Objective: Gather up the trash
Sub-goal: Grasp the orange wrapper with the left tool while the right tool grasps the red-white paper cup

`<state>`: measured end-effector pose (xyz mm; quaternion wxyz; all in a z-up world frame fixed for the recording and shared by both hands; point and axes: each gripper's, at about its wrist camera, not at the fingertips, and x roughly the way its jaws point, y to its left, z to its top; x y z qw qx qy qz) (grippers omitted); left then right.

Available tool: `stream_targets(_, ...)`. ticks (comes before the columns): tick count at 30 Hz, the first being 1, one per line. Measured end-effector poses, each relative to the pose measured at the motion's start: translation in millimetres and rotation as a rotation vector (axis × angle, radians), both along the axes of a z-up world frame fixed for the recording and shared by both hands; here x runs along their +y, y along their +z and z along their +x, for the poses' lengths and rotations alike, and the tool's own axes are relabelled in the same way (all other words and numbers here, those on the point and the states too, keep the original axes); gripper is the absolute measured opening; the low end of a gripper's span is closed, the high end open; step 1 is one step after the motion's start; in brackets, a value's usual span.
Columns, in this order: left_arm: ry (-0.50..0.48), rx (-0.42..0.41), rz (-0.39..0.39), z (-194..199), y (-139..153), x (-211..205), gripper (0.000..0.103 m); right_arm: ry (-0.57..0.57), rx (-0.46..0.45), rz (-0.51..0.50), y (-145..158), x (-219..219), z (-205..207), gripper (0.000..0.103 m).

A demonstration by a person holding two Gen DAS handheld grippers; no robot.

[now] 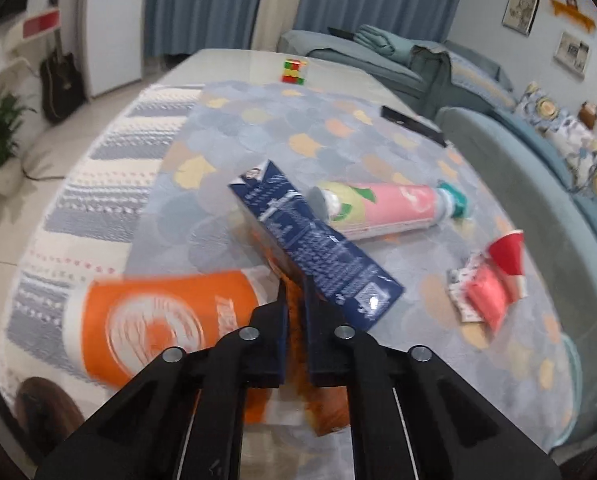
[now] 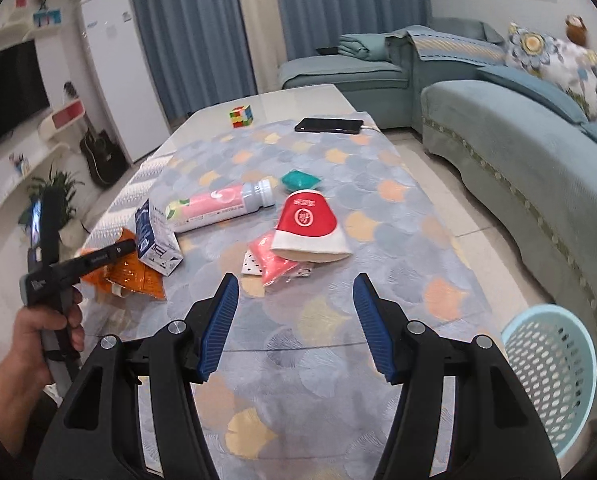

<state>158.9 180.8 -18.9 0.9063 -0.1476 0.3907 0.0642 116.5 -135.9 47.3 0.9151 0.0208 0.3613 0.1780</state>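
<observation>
Basket [image 2: 554, 364] looks empty. Left gripper [image 1: 296, 292] pinches orange wrapper [image 1: 166, 320]; right gripper [image 2: 294, 292] wide, empty. Carton [image 1: 310, 240], bottle [image 1: 382, 208], cup [image 2: 310, 224] remain.

Home living room: sofa [image 2: 510, 152], curtains [image 2: 202, 32], television [image 2: 6, 92].

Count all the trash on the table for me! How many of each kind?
Orange snack bag: 1
Blue carton: 1
Pink bottle: 1
Red paper cup: 1
Pink wrapper: 1
Teal packet: 1
Total: 6
</observation>
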Motion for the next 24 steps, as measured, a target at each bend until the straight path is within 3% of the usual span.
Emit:
stream_targets(12, -0.061, -0.097, -0.085, -31.5, 29.7, -11.0, 0.000, 0.098, -0.027, -0.164, -20.6, 50.0, 41.4, 0.056)
stream_targets(14, -0.076, -0.119, -0.073, -41.9, 36.3, -15.3, 0.000, 0.093, -0.015, -0.167, -22.4, 53.9, 61.8, 0.057)
stream_targets(17, -0.112, -0.148, -0.044, -54.3, 43.8, -25.5, 0.000, 0.065, 0.008, -0.207, -34.5, 62.9, 92.2, 0.069)
stream_targets(24, -0.145, -0.227, 0.077, -65.6, 57.0, -47.3, 0.000, 0.020, -0.018, -0.363, -63.7, 97.8, 127.4, 0.069)
